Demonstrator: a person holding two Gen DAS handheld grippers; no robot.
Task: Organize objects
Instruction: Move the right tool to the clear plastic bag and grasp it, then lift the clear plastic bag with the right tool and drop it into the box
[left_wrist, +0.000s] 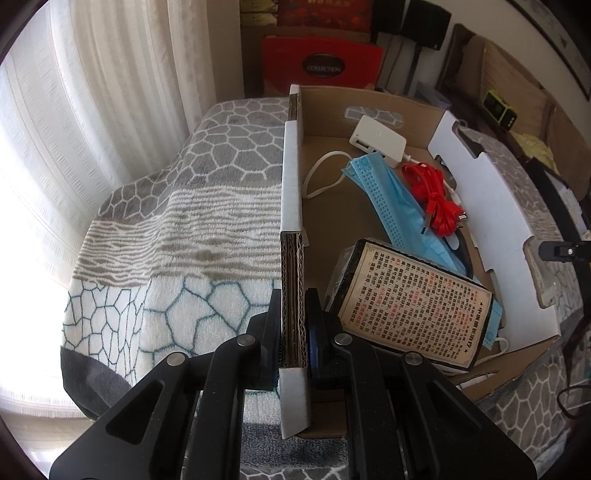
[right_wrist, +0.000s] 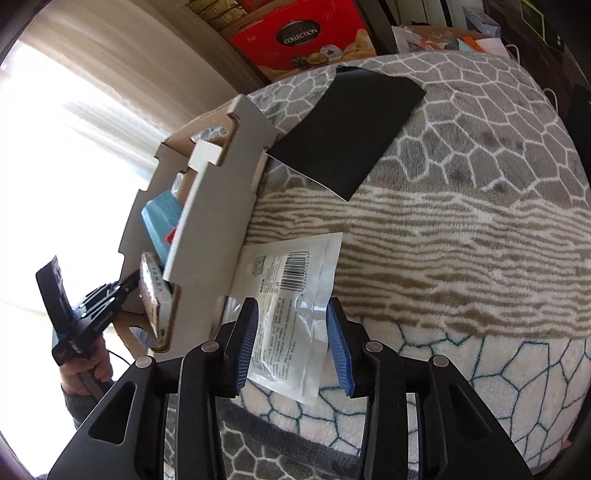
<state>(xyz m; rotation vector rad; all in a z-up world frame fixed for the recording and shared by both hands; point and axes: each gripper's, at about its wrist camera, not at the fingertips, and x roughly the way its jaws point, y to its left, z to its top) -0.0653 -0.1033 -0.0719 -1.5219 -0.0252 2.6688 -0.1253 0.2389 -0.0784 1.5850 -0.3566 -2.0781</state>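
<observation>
My left gripper (left_wrist: 293, 332) is shut on the left wall of a shallow cardboard box (left_wrist: 293, 173) that rests on a patterned blanket. Inside the box lie a white charger (left_wrist: 378, 140), a red cable (left_wrist: 434, 199), blue face masks (left_wrist: 388, 195) and a black-edged printed card (left_wrist: 413, 306). My right gripper (right_wrist: 291, 347) is open, its blue pads on either side of a clear plastic packet with a barcode (right_wrist: 291, 295) that lies on the blanket beside the box (right_wrist: 218, 206). A black sheet (right_wrist: 351, 136) lies farther back. The left gripper (right_wrist: 110, 295) also shows in the right wrist view.
The grey and white blanket (right_wrist: 461, 229) covers the whole surface. A red gift box (right_wrist: 299, 37) stands behind it. White curtains (left_wrist: 92, 110) hang at the left. Cluttered shelves with a green gadget (left_wrist: 500, 105) are at the right.
</observation>
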